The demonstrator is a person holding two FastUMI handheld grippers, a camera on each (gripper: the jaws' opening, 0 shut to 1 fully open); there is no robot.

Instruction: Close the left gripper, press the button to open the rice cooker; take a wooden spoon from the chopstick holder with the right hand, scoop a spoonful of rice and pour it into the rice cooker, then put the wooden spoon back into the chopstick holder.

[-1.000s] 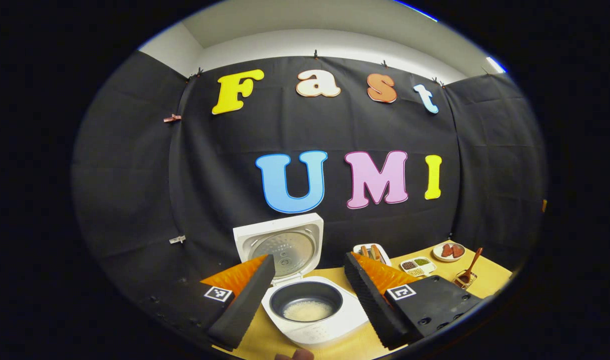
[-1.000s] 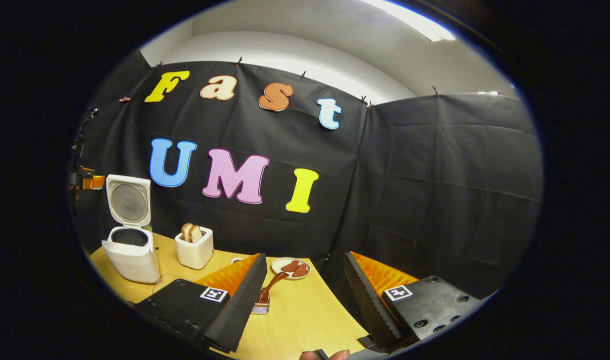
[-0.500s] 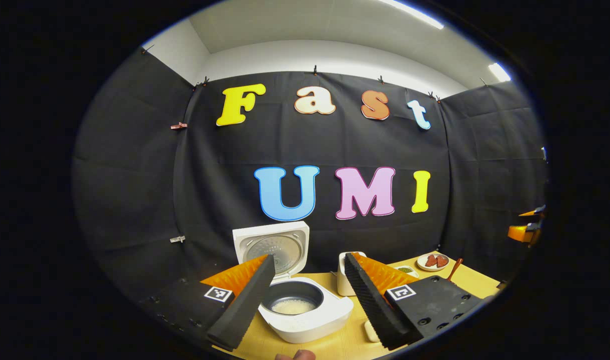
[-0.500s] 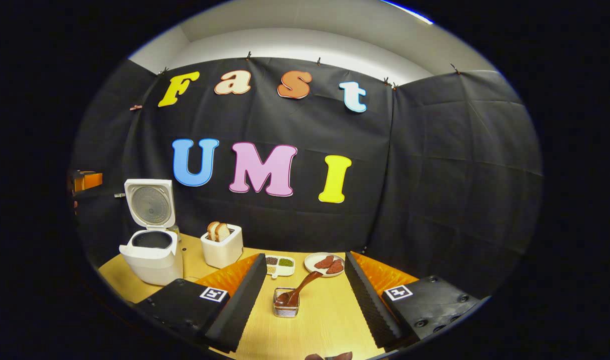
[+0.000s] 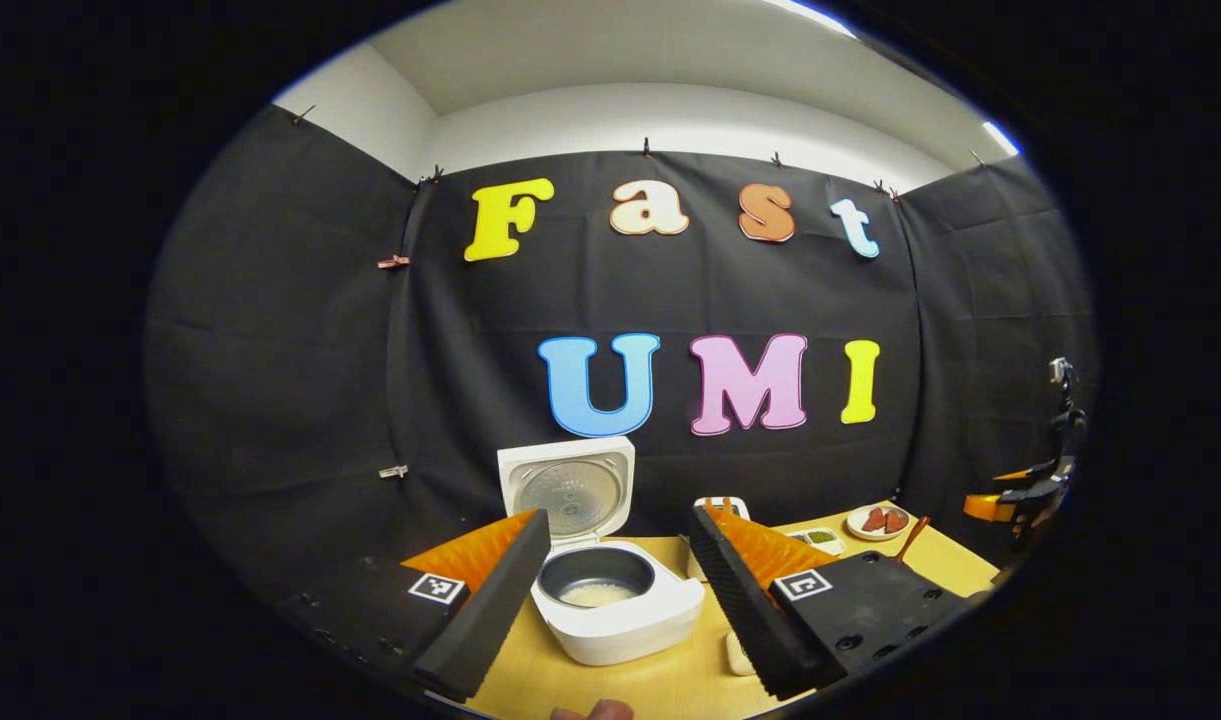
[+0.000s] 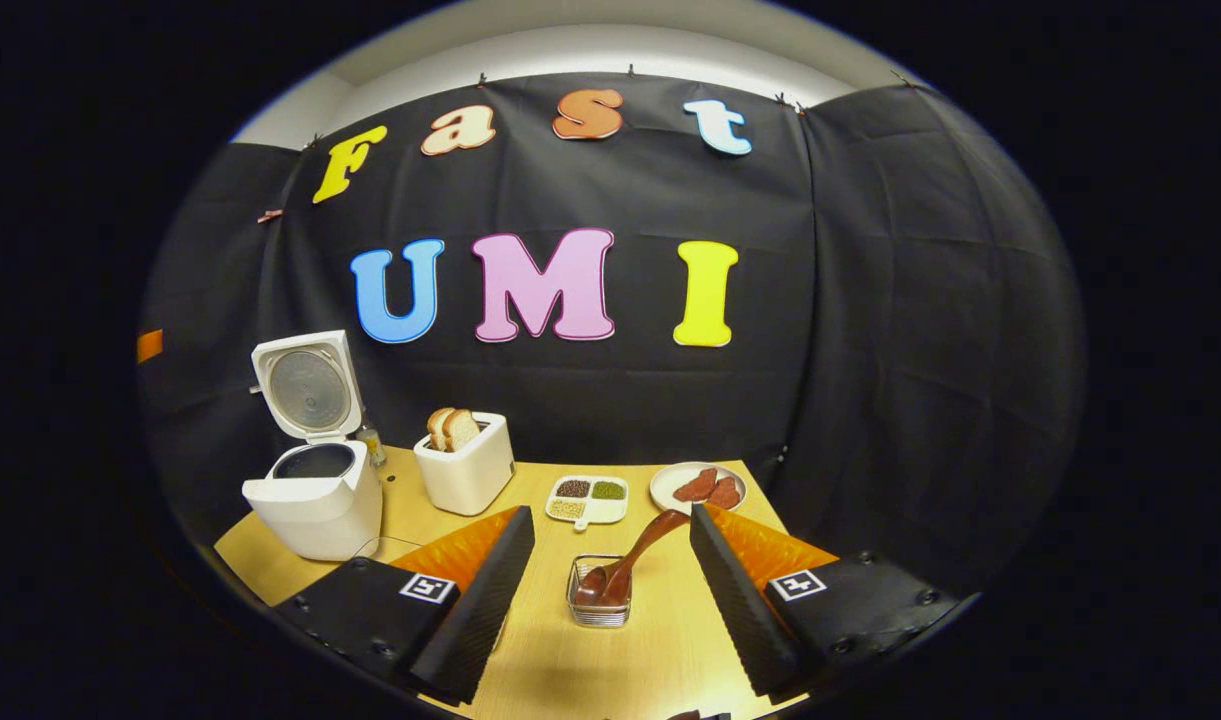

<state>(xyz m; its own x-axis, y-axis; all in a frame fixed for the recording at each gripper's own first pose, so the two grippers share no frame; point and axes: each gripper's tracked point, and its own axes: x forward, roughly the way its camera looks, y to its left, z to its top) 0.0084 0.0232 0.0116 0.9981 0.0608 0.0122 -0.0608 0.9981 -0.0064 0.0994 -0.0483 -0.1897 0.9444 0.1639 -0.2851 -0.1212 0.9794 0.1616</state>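
A: Well, how many things sit on the counter (image 6: pixel 660 650)?

B: One rice cooker (image 6: pixel 315 500), lid up, far off to the left of the right tongs (image 6: pixel 610 590). One toaster (image 6: pixel 465 475) with two slices of bread (image 6: pixel 452 428), ahead and left of those tongs. One divided dish (image 6: pixel 588 498) with three fillings, and one plate (image 6: pixel 698 488) with two reddish pieces, both straight ahead.

A: And the spoon?

B: One wooden spoon (image 6: pixel 635 555), bowl down in the single holder (image 6: pixel 598 605), handle leaning right. The holder stands between the two fingers of the right tongs, which are spread wide and grip nothing.

A: The left tongs?

B: The left tongs (image 5: pixel 620 600) are also wide apart, holding nothing. The rice cooker (image 5: pixel 615 610) sits between their fingers, just ahead, with one patch of rice (image 5: pixel 595 594) in the pot. The other tongs show far to the right (image 5: pixel 1020 495).
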